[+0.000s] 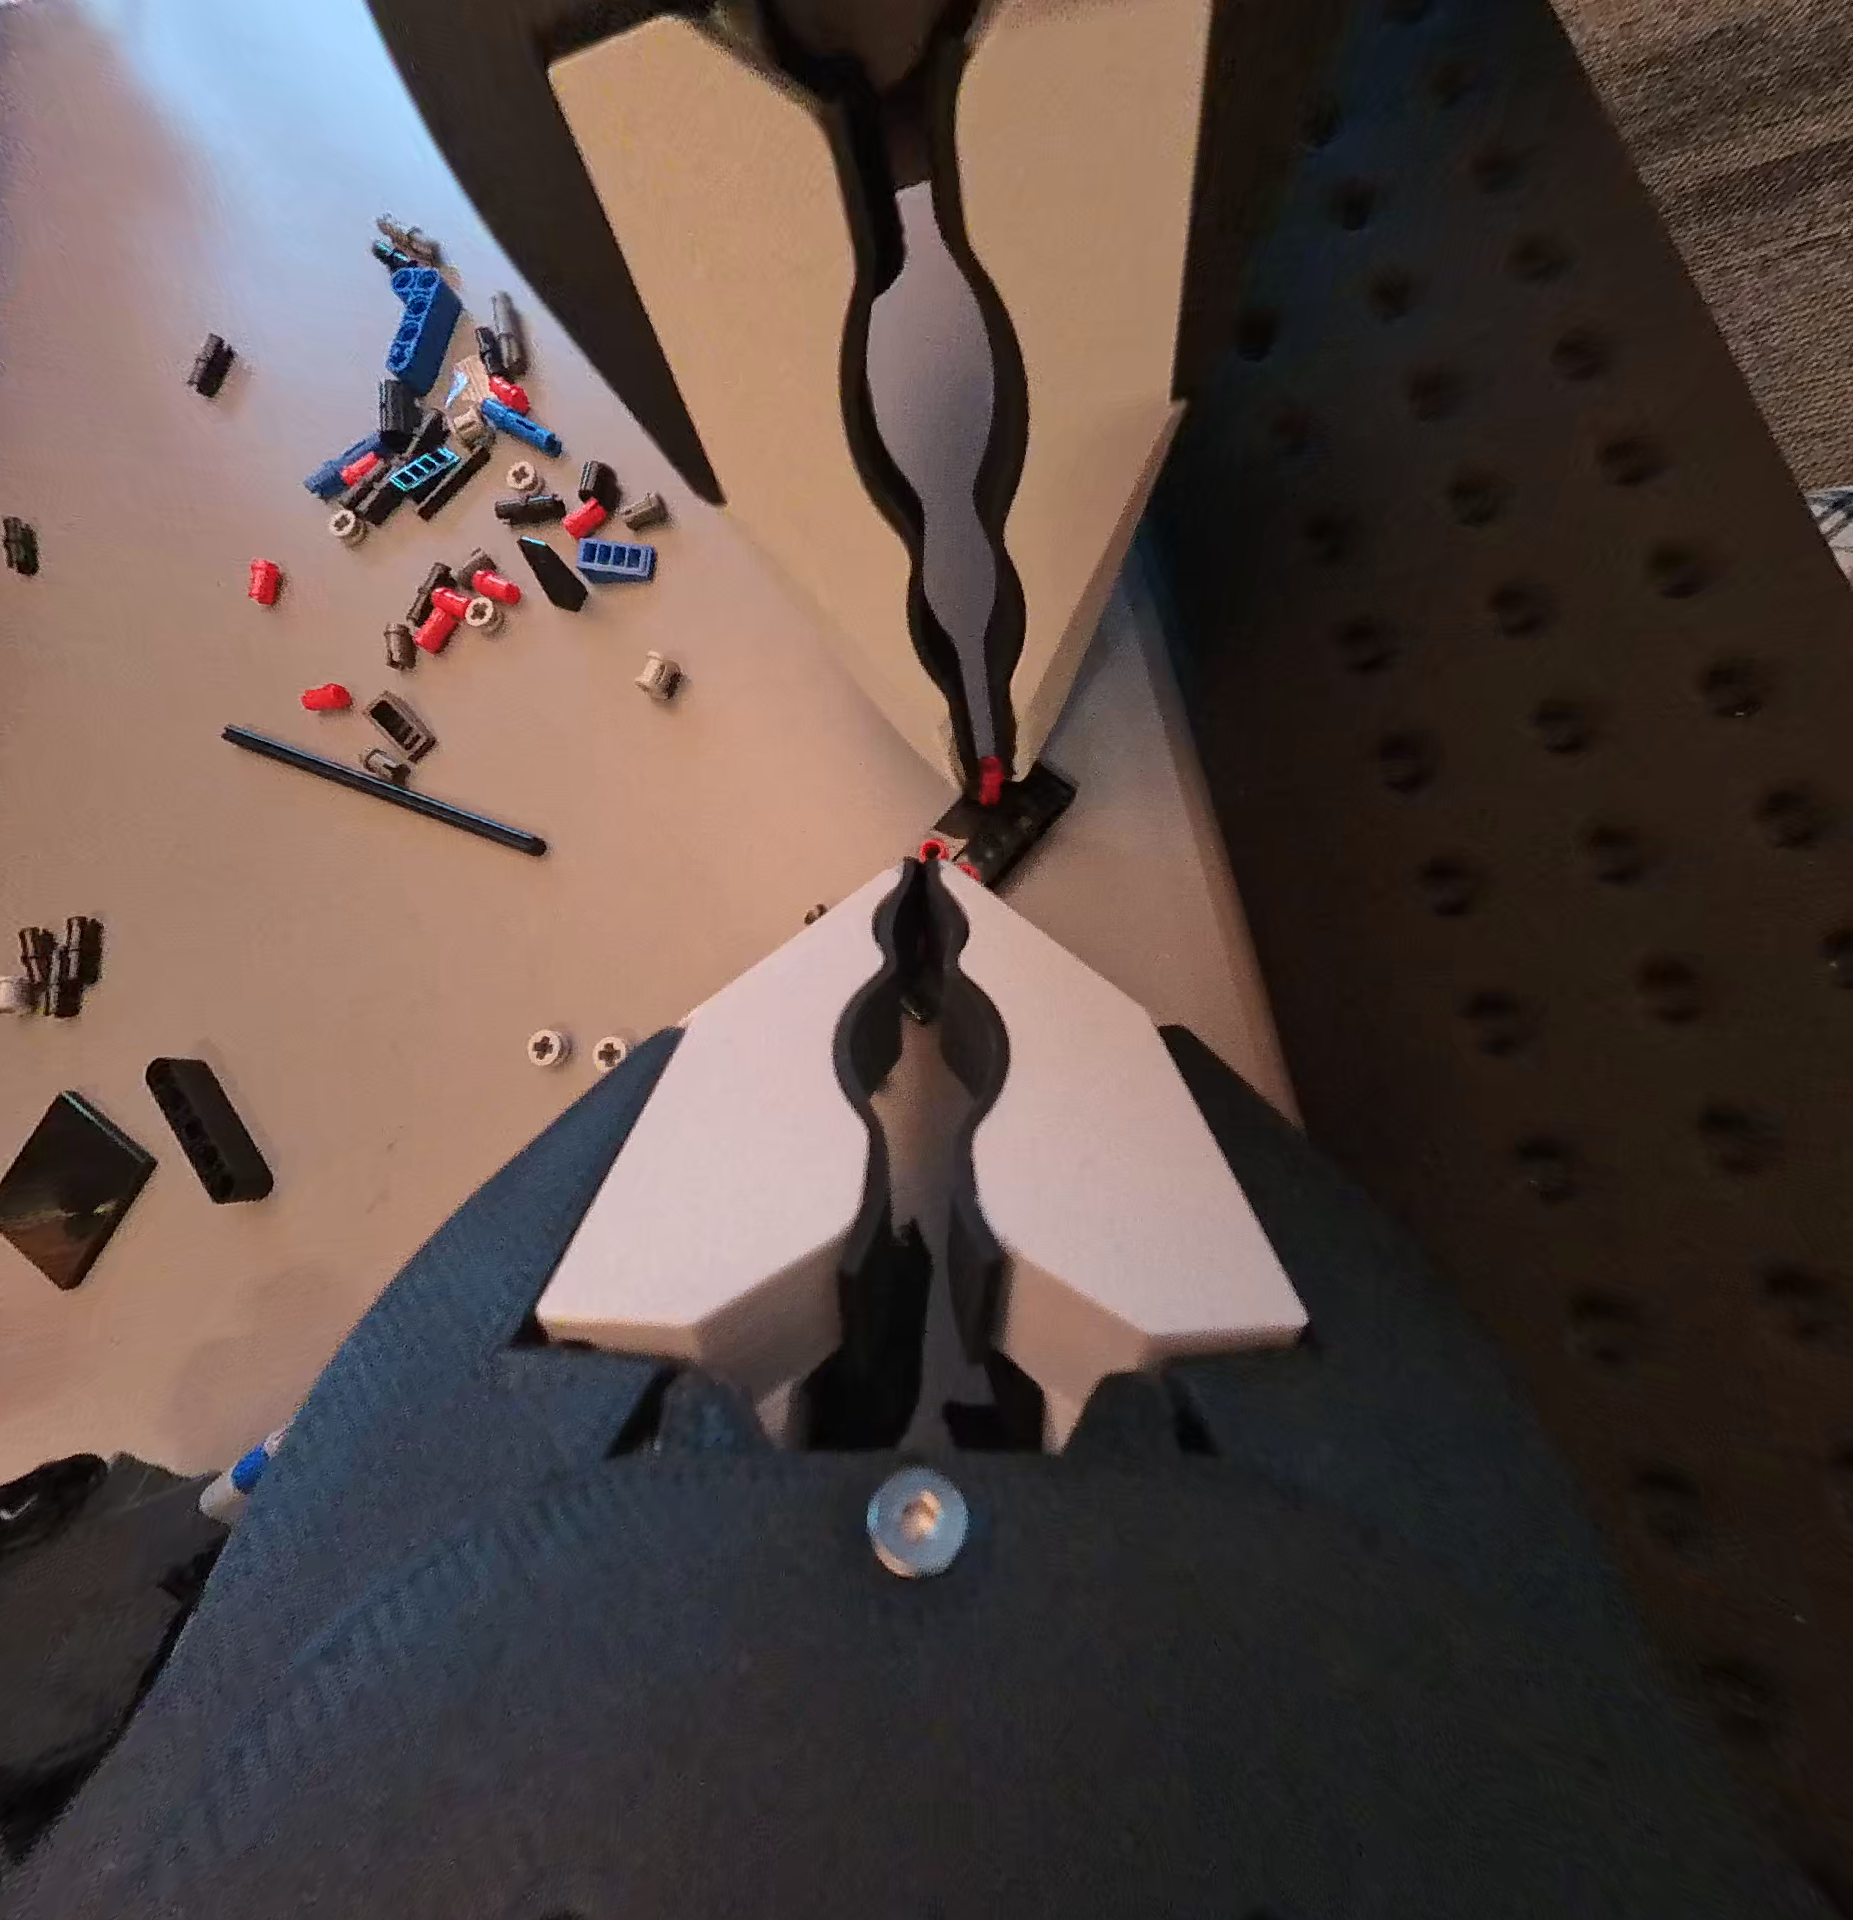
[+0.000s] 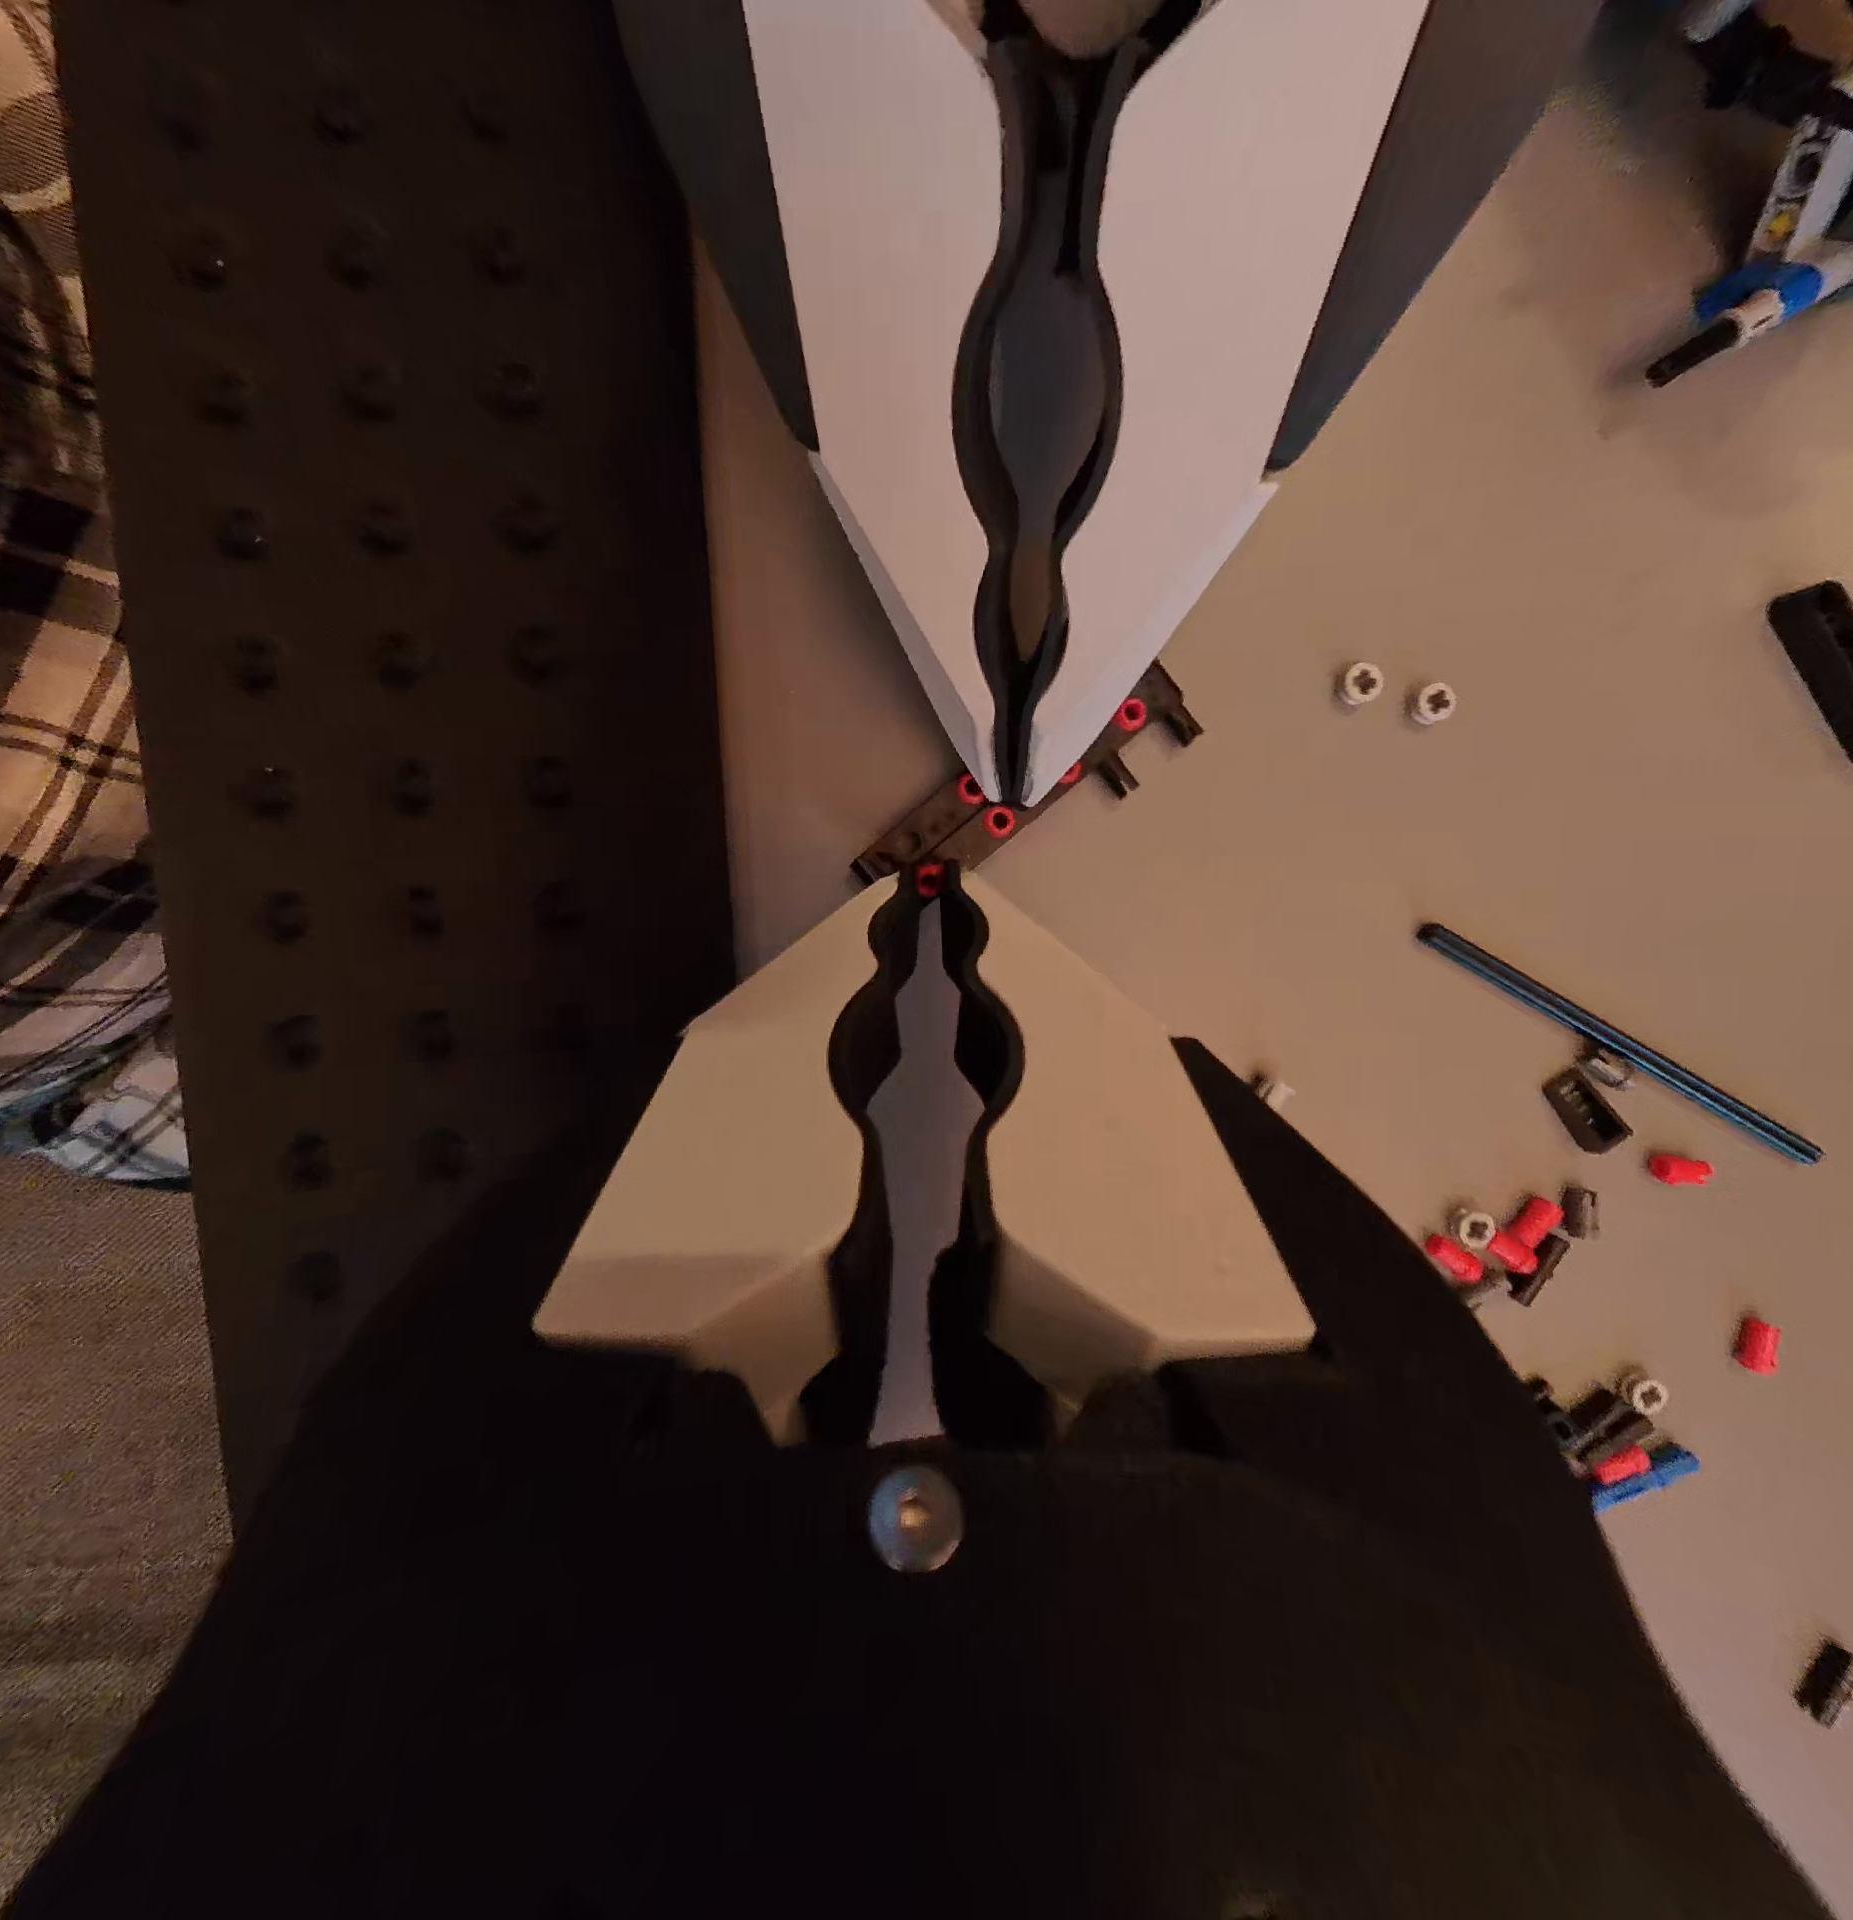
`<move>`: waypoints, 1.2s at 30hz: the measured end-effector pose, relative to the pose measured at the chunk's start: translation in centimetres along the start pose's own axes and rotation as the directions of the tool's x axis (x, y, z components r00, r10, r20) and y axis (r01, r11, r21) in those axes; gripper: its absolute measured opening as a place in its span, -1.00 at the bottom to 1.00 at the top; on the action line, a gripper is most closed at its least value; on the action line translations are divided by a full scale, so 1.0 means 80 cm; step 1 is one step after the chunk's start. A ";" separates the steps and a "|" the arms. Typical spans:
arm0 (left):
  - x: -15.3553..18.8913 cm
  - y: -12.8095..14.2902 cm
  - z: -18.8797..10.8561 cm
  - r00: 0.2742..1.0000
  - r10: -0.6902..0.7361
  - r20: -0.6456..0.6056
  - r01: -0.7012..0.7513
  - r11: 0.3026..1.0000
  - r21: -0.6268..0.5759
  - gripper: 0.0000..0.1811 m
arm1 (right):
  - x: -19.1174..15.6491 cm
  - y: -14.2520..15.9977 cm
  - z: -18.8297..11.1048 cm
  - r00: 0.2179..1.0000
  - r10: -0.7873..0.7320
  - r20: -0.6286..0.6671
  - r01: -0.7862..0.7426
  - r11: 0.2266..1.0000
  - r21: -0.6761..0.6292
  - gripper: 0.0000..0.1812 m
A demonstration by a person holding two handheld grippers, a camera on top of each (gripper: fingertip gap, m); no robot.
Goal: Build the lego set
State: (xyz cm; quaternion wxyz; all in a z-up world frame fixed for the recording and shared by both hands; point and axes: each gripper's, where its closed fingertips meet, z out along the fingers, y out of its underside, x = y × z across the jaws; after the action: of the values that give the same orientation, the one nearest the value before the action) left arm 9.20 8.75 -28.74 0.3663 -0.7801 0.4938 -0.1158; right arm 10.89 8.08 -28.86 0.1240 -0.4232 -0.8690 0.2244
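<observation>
Pale and smooth, the bench (image 1: 226, 156) carries scattered loose lego parts, with a dark studded panel (image 1: 1524, 727) along its edge and carpet beyond. In the left wrist view the left tongs (image 1: 927, 868) rise from 6 o'clock, tips drawn together on a small red pin (image 1: 933, 849) at the near end of a black beam (image 1: 1015, 826) lying at the bench edge. The right tongs (image 1: 989, 774) come down from 12 o'clock, tip to tip with the left, pinched on another red pin (image 1: 990, 779) over the same beam. In the right wrist view the beam (image 2: 937, 831) lies slanted beside the panel, several red pins seated in its holes. A heap of blue, black and red pieces (image 1: 465, 436) sits at 10 o'clock, a long black axle (image 1: 382, 790) at 9 o'clock, and a flat black tile (image 1: 70, 1184) beside a short black beam (image 1: 207, 1130) at 8 o'clock.
</observation>
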 end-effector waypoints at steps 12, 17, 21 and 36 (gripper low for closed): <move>-0.001 -0.001 0.001 0.999 -0.034 -0.014 0.034 0.999 0.024 -1.00 | -0.003 0.001 0.001 0.981 -0.118 0.154 0.142 0.977 -0.159 -0.97; -0.001 -0.001 0.001 1.000 -0.029 -0.009 0.029 0.999 0.026 -1.00 | -0.003 -0.002 0.002 0.992 -0.098 0.085 0.105 0.991 -0.088 -0.97; -0.001 -0.001 0.001 0.999 -0.034 -0.016 0.035 0.999 0.033 -1.00 | -0.002 0.003 -0.002 0.998 -0.061 0.012 0.061 0.997 -0.044 -0.94; 0.000 -0.002 0.001 0.999 -0.034 -0.016 0.034 0.999 0.034 -1.00 | 0.005 -0.002 -0.004 0.998 -0.052 -0.047 0.051 0.998 -0.027 -1.00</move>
State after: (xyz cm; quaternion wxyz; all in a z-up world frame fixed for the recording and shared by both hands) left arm 9.34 8.86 -28.73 0.3736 -0.7811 0.4813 -0.1364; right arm 10.70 8.39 -28.48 0.1451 -0.4075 -0.8792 0.1998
